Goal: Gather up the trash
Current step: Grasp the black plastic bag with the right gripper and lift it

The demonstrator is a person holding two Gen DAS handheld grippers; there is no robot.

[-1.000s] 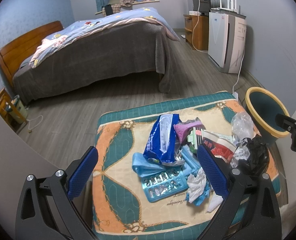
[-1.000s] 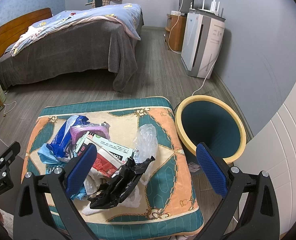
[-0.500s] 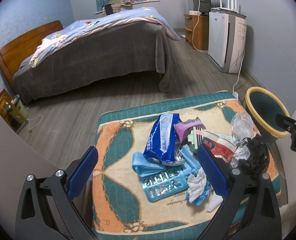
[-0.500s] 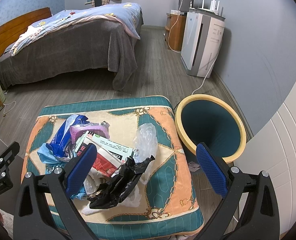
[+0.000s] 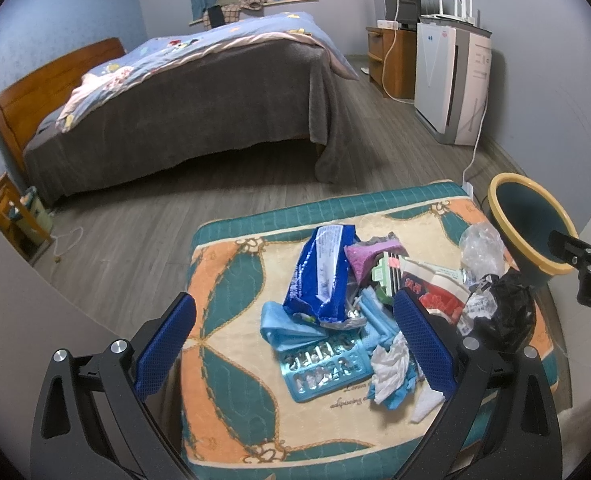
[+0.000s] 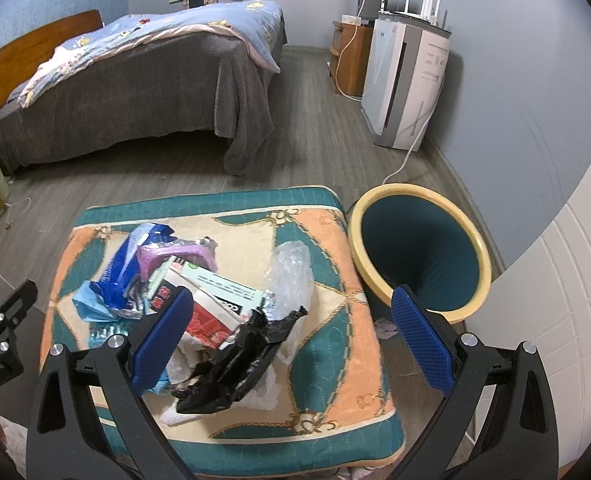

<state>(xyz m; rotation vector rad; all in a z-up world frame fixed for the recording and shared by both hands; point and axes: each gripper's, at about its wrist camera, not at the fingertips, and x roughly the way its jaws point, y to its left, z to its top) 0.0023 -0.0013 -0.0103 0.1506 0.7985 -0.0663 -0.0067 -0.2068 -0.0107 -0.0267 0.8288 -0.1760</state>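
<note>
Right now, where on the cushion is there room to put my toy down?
The cushion is bare along its left side, beside the blue snack bag, and on the strip between the clear plastic bag and the bin. The middle is crowded with wrappers and the black bag.

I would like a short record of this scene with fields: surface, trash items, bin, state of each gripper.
surface: patterned cushion
trash items: blue snack bag, black plastic bag, clear plastic bag, blister pack, crumpled tissue
bin: yellow-rimmed bin, beside the cushion, looks empty
left hand-held gripper: open, holding nothing
right hand-held gripper: open, holding nothing
</note>
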